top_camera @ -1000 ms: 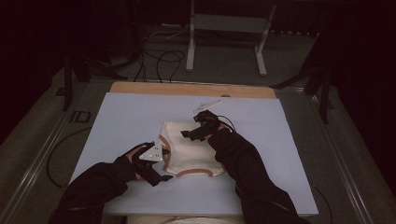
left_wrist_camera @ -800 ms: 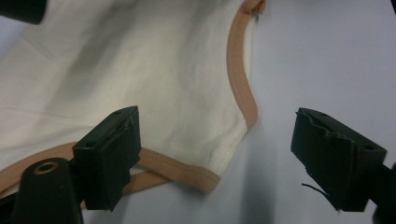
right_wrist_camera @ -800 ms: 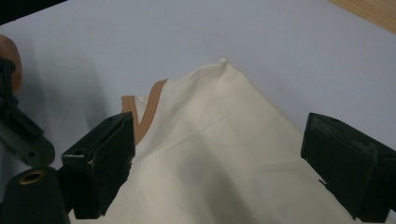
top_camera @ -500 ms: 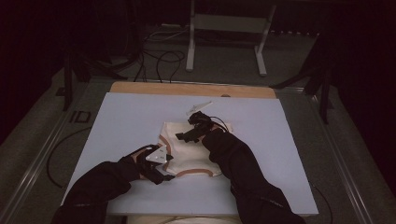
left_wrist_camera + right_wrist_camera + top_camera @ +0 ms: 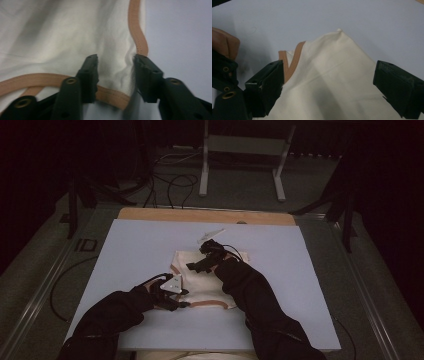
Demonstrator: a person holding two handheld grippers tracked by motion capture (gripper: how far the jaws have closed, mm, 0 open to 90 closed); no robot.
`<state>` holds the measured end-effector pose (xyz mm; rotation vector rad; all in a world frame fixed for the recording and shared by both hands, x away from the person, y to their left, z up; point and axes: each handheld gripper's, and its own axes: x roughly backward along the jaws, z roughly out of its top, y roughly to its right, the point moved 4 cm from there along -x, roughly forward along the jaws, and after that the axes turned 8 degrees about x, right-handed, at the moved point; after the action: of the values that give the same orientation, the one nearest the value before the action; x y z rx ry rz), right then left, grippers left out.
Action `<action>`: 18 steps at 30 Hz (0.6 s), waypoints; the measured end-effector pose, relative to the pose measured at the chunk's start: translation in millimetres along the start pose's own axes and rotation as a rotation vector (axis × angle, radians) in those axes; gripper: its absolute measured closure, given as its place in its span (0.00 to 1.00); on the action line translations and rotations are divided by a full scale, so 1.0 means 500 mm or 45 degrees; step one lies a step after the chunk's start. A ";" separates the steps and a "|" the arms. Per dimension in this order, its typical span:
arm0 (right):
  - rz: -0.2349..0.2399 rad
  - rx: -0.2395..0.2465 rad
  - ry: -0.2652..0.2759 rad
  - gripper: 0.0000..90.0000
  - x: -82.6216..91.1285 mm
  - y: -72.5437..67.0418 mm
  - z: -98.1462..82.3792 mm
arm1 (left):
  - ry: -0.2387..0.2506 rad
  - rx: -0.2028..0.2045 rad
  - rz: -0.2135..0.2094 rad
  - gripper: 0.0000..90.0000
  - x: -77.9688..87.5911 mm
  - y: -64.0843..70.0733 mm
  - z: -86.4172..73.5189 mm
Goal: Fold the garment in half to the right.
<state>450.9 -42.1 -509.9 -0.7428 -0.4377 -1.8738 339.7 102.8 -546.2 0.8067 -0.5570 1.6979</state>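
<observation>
Left tongs (image 5: 115, 78): jaws have just been closing, now partly spread, straddling the tan-trimmed corner of the cream cloth (image 5: 62, 37). A puckered fold of cloth lies between the jaws; whether the pads press on it cannot be told. The tan trim (image 5: 138, 37) runs up just past the right jaw and curves under the left jaw.

Right tongs (image 5: 329, 90): jaws spread wide, hovering over the far part of the cloth, one jaw beside a trimmed corner.

Cloth lies flat on the pale surface (image 5: 125, 250), between both tongs, the person's dark sleeves (image 5: 260, 305) reaching in behind them.
</observation>
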 end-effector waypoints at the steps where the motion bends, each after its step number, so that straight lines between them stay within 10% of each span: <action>1: 0.001 0.011 0.005 0.11 -0.002 0.000 0.001 | 0.003 0.002 0.006 0.68 0.000 -0.002 0.001; 18: 0.019 -0.016 0.003 0.12 -0.048 0.004 0.030 | 0.013 -0.001 0.107 0.96 -0.007 0.003 0.007</action>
<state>463.6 -17.6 -514.9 -0.7505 -0.4185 -1.8645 339.6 97.8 -546.5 0.7832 -0.5910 1.7775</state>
